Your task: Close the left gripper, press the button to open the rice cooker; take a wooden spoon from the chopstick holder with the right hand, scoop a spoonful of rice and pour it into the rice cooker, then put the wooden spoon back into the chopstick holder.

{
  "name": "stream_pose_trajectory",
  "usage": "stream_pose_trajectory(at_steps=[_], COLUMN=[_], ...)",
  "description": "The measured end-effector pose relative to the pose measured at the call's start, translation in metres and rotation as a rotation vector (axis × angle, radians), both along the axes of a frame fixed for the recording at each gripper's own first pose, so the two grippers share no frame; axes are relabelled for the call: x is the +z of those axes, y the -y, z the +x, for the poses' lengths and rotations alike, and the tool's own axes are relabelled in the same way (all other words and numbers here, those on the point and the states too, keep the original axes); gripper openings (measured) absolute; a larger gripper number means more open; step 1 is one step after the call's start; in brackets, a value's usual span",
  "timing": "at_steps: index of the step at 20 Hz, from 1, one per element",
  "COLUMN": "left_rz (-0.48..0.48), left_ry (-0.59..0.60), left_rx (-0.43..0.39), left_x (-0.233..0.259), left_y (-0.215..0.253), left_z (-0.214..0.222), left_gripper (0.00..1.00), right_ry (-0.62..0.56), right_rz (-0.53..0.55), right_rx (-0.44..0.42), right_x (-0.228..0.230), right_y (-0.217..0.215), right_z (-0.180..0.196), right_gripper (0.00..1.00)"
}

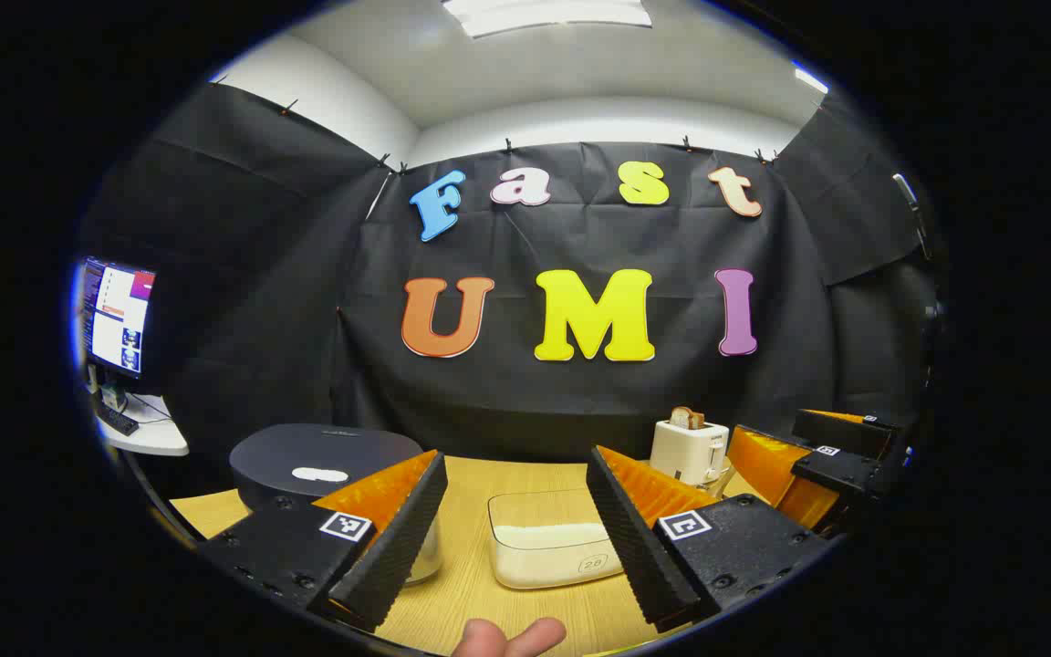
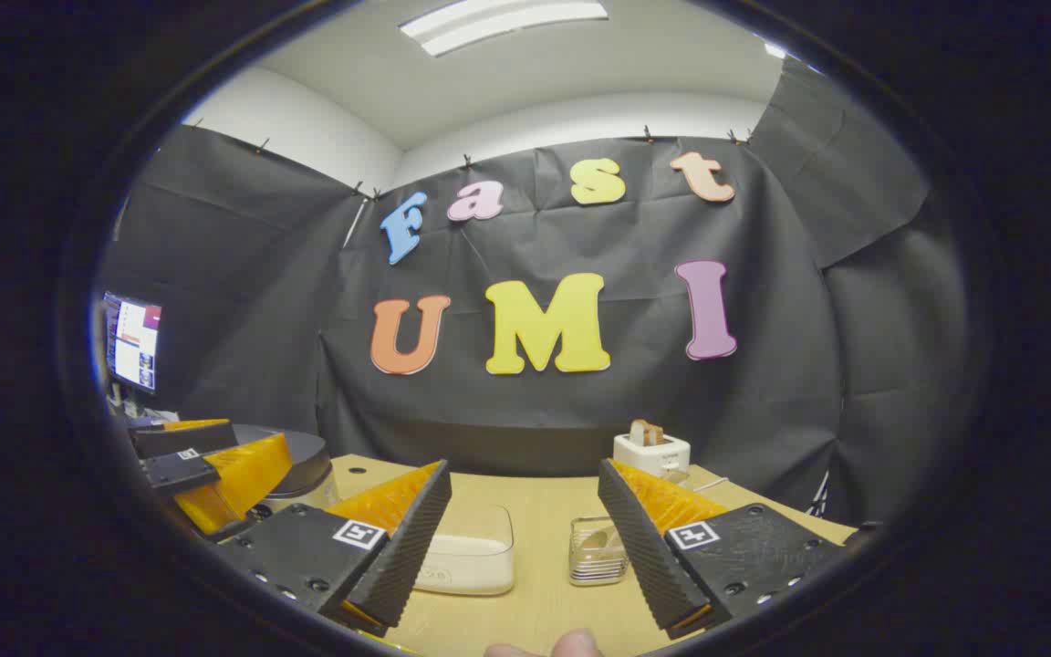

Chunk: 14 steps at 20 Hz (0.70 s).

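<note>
Rice cooker [image 1: 325,467] dark, round, lid seemingly down; both hand-held grippers [image 1: 518,547] [image 2: 522,557] agape.

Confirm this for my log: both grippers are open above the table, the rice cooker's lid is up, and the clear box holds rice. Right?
Not quite. The rice cooker has its lid down, as the left gripper view shows. The rest holds: left gripper and right gripper are open, and the clear box holds rice.

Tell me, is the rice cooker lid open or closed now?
Closed. The rice cooker shows its dark lid lying flat on the body, in the left gripper view.
</note>
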<state>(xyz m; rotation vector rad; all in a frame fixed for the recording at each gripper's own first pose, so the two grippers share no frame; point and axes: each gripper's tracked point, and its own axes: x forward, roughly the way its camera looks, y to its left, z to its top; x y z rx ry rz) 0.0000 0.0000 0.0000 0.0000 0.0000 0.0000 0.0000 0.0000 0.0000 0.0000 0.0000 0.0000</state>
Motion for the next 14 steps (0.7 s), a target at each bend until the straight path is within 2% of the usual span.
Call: stream_pose_trajectory(at_steps=[4, 14], left_rz=[0.037, 0.026], left_ry=[0.009, -0.021], left_rx=[0.011, 0.009], left_x=[0.0010, -0.0051], left_y=[-0.0057, -0.0059], left_z=[0.0018, 0.0034], left_gripper=[0.98, 0.98], right_ry=[-0.005, 0.018], right_rz=[0.031, 0.016], right_rx=[0.006, 0.011], right_x=[-0.0014, 0.0046], right_y=[-0.0002, -0.0036], right_z=[0.0061, 0.0074], right_gripper=[0.96, 0.95])
